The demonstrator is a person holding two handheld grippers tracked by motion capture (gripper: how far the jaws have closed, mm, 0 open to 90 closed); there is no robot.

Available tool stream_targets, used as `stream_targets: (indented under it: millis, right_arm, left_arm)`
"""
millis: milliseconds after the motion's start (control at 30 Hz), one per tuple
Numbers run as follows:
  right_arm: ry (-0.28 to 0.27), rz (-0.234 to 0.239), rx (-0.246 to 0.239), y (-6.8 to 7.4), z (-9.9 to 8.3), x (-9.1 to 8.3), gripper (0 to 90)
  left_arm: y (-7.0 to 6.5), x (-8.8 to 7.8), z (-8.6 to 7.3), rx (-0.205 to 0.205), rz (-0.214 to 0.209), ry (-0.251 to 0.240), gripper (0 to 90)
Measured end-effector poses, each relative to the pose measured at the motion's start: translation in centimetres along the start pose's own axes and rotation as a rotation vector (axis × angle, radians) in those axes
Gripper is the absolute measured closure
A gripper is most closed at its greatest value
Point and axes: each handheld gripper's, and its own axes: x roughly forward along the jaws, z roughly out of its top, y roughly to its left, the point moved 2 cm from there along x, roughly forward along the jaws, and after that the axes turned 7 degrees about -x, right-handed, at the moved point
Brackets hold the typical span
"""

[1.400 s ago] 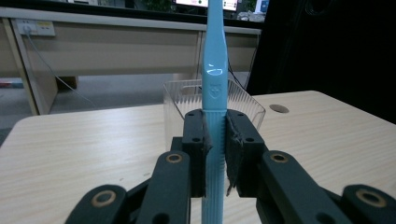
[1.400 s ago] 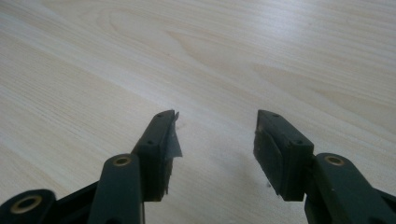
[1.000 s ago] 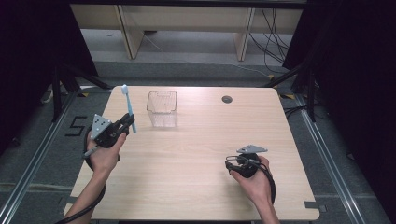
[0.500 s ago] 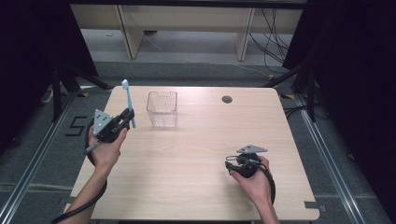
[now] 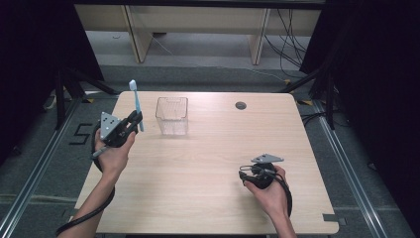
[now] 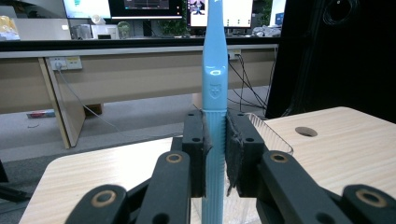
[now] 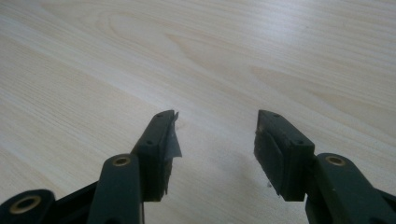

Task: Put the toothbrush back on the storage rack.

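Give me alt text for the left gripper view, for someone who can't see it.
The left claw is shut on an upright light blue toothbrush. Behind it are the rim of a clear container on the wooden table and a desk with monitors.

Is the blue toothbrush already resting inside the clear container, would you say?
No, the toothbrush stands upright, clamped in the left gripper beside the clear container.

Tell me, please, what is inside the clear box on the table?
Nothing shows inside the clear box; wood shows through its walls. The toothbrush is outside it, in the left gripper, which covers part of the box in its own view.
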Motion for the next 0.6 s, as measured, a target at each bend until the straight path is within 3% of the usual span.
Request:
stream_targets:
  millis: [600]
  right_arm:
    - [-0.004, 0.0, 0.004, 0.0, 0.0, 0.0, 48.8]
  left_arm:
    - [-0.3, 1.1, 0.8, 0.005, -0.011, -0.027, 78.4]
